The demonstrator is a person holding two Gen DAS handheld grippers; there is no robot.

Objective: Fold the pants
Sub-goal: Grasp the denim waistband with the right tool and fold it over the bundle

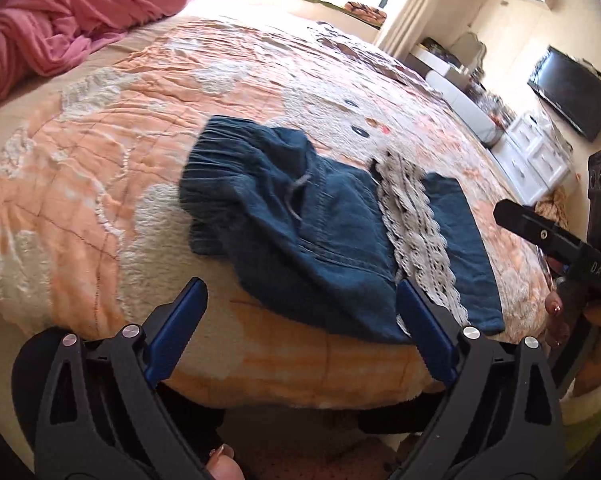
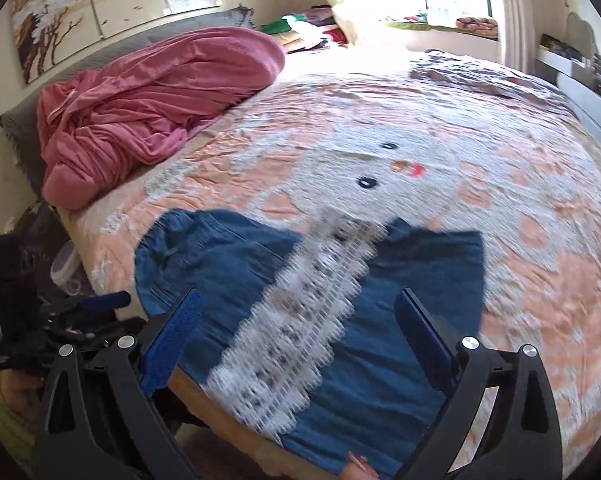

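Observation:
Dark blue pants [image 1: 300,216] with an elastic waistband and a white lace trim band [image 1: 416,232] lie crumpled near the front edge of the bed. My left gripper [image 1: 300,300] is open and empty, just short of the pants' near edge. In the right wrist view the pants [image 2: 400,320] and lace trim [image 2: 300,328] lie between and ahead of the fingers of my right gripper [image 2: 300,316], which is open and holds nothing. The right gripper also shows at the right edge of the left wrist view [image 1: 560,248].
The bed has a peach and white quilt [image 1: 120,160]. A pink duvet [image 2: 152,108] is bunched at the head of the bed. White drawers [image 1: 536,152] and a TV [image 1: 572,92] stand beyond the far side. The floor lies below the bed's front edge.

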